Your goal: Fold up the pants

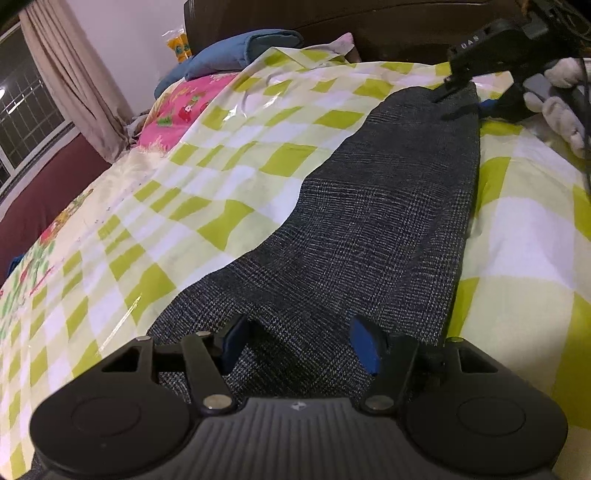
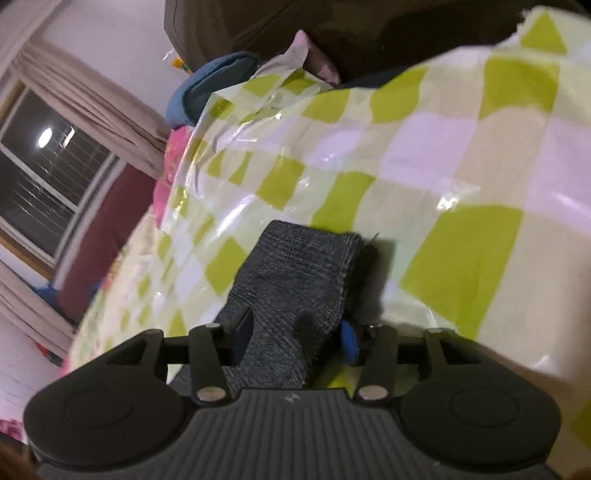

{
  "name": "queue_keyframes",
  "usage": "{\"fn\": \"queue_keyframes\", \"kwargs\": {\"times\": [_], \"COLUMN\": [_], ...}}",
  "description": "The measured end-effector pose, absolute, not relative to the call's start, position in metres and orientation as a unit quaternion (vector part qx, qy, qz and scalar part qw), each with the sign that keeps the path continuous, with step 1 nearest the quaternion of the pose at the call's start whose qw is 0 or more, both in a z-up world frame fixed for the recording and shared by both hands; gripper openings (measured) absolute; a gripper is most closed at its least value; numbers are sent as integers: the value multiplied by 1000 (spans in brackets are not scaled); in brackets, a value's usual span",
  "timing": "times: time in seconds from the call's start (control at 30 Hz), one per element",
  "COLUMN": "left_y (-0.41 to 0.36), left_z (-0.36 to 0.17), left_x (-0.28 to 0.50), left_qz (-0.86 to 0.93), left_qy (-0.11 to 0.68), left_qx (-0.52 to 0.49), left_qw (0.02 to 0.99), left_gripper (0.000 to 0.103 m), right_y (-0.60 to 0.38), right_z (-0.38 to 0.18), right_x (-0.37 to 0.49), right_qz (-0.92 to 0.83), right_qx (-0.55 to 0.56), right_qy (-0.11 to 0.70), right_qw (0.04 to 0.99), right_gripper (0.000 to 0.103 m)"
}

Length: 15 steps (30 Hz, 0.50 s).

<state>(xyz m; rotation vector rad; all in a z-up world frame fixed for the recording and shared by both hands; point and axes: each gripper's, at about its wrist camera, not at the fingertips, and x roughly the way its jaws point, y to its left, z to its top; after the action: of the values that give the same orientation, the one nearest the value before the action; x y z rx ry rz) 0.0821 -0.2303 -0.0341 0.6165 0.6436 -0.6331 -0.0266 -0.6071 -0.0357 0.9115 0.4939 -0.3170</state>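
Dark grey checked pants (image 1: pixel 388 206) lie lengthwise on a green-and-white checked sheet (image 1: pixel 229 155) on the bed. My left gripper (image 1: pixel 303 347) is open, its blue-padded fingers (image 1: pixel 364 345) straddling the near end of the pants. My right gripper (image 1: pixel 452 99) shows at the far end of the pants, held by a white-gloved hand. In the right wrist view the right gripper (image 2: pixel 295 339) is open around the narrow end of the pants (image 2: pixel 295 280), which lies between the fingers.
A blue folded pillow (image 1: pixel 236 55) and a pink patterned blanket (image 1: pixel 188 103) lie at the bed's head by the dark headboard (image 1: pixel 369 26). A window with curtain (image 1: pixel 74 85) is at the left. The sheet is glossy and wrinkled.
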Motion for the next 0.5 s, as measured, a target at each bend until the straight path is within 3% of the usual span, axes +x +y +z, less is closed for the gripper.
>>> {"fn": "queue_keyframes", "kwargs": {"times": [0.23, 0.3, 0.4, 0.5], "left_y": [-234, -230, -228, -229], "left_z": [-34, -33, -38, -37], "left_x": [82, 80, 81, 87], "left_qz": [-301, -304, -305, -302], "left_qy": [309, 306, 307, 316], "left_qx": [290, 290, 288, 275], "left_qw": [854, 854, 854, 857], "left_gripper": [75, 75, 77, 78], "right_y": [-604, -597, -582, -592], "right_z": [-50, -37, -19, -45], "right_x": [-5, -13, -26, -5], "right_qz": [-151, -135, -121, -149], "right_qx": [444, 468, 439, 455], "right_qy": [217, 194, 154, 227], "right_qw": [856, 851, 877, 848], "right_gripper": [43, 8, 8, 10]}}
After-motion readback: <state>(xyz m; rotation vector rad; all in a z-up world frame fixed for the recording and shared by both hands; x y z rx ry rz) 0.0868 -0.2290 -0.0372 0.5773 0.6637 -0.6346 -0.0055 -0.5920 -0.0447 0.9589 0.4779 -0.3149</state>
